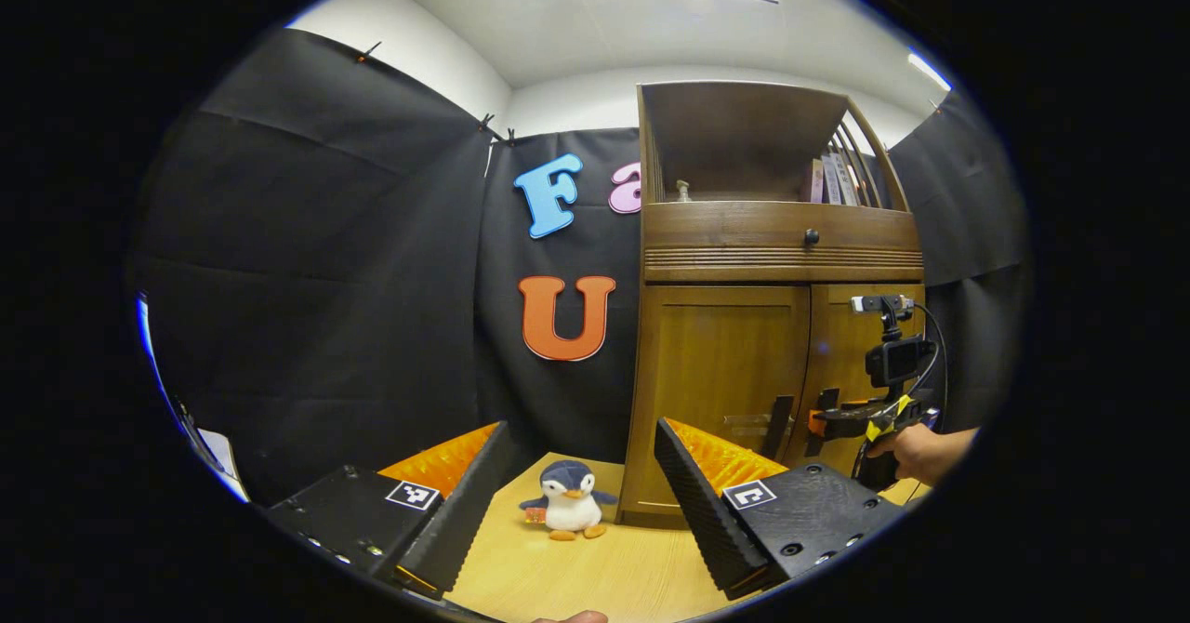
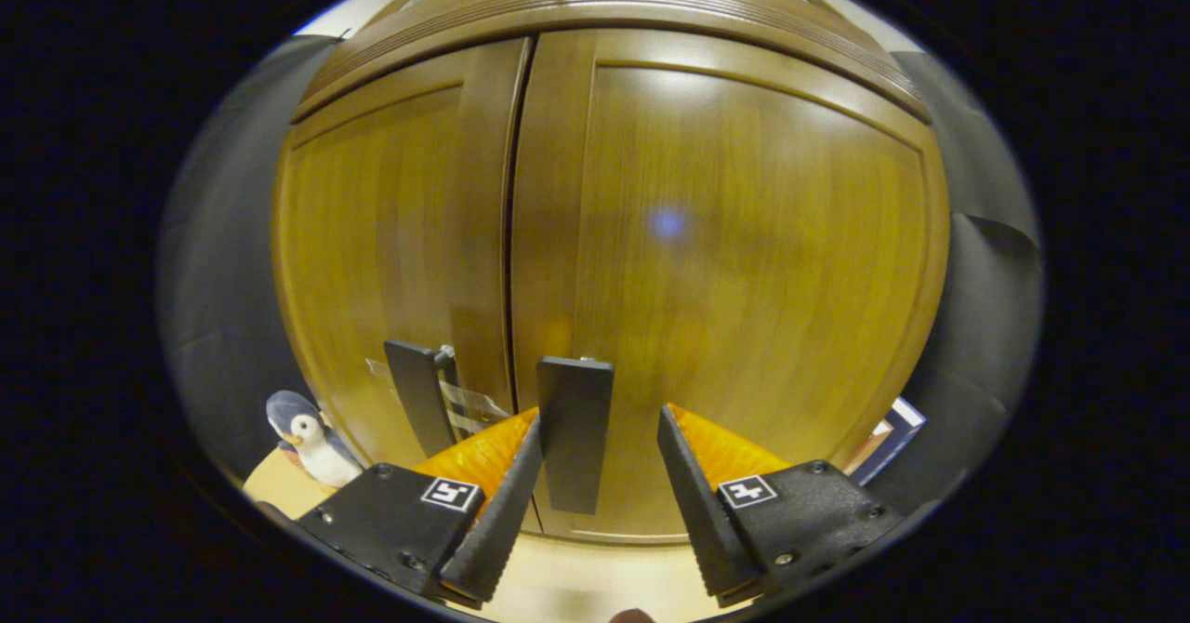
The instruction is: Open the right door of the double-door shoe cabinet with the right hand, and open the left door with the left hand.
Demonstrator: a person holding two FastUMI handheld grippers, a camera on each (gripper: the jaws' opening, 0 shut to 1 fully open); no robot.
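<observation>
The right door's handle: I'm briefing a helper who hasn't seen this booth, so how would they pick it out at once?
Find the wooden shoe cabinet on the table; its lower half has two closed doors. On the right door, beside the centre seam, hangs a flat dark upright handle. Unlike the left door's handle, it sits between the open right gripper's fingers.

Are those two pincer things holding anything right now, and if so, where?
Nothing is held. The right tool is open around the right door's handle, not yet clamped. The left tool is open, away from the cabinet.
</observation>
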